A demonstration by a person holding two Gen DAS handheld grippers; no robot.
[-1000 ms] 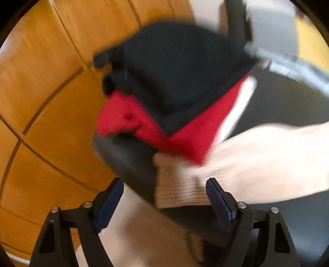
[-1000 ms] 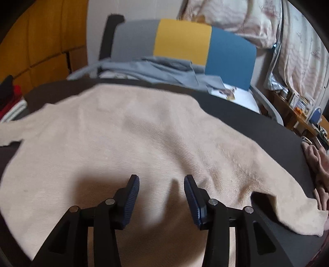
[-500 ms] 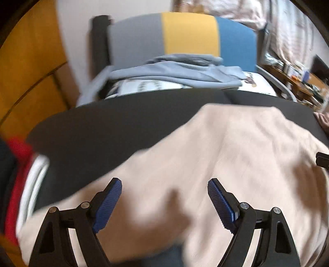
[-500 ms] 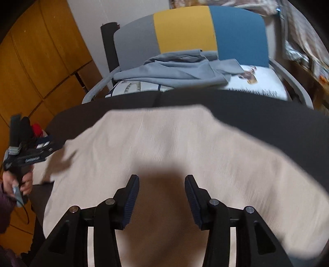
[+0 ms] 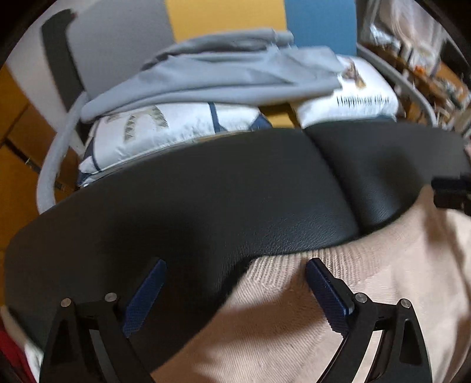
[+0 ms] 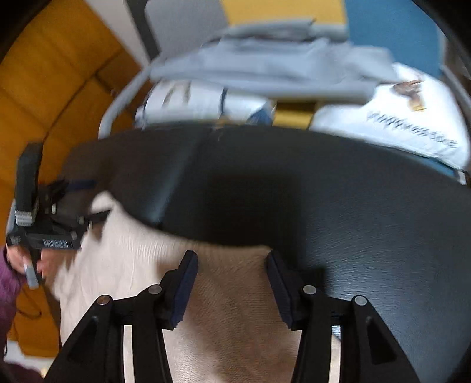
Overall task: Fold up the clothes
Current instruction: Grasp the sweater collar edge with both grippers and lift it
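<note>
Knitwear on a black tabletop (image 5: 235, 206): a beige sweater (image 5: 294, 324) lies spread across the near part of the leather-like surface, its ribbed edge curving just ahead of both tools. The left gripper (image 5: 235, 291) points steeply down over that edge, its jaws opening wide; the left blue pad stands over bare tabletop and the right one over the knit, with the ribbed edge between them but nothing pressed. The right gripper (image 6: 231, 282) hangs over the sweater (image 6: 229, 309) too, its jaws opening more narrowly, beige fabric showing between the pads without being pinched. In the right wrist view the left gripper (image 6: 79, 203) appears at the far left edge of the cloth, held by a hand (image 6: 26, 262) emerging from a purple sleeve (image 6: 7, 282); motion blur makes it hard to say whether that tool touches the fabric. Beyond the tabletop stands a chair (image 5: 223, 23) with a back in grey, yellow and blue panels, its seat piled with a grey garment (image 5: 223, 76) lying over white printed cushions (image 5: 164, 129). Orange-brown wooden panelling (image 6: 59, 73) fills the left side of the right wrist view. A sliver of red and white cloth (image 5: 14, 353) shows at the lower left corner of the left wrist view, at the edge of the tabletop.
</note>
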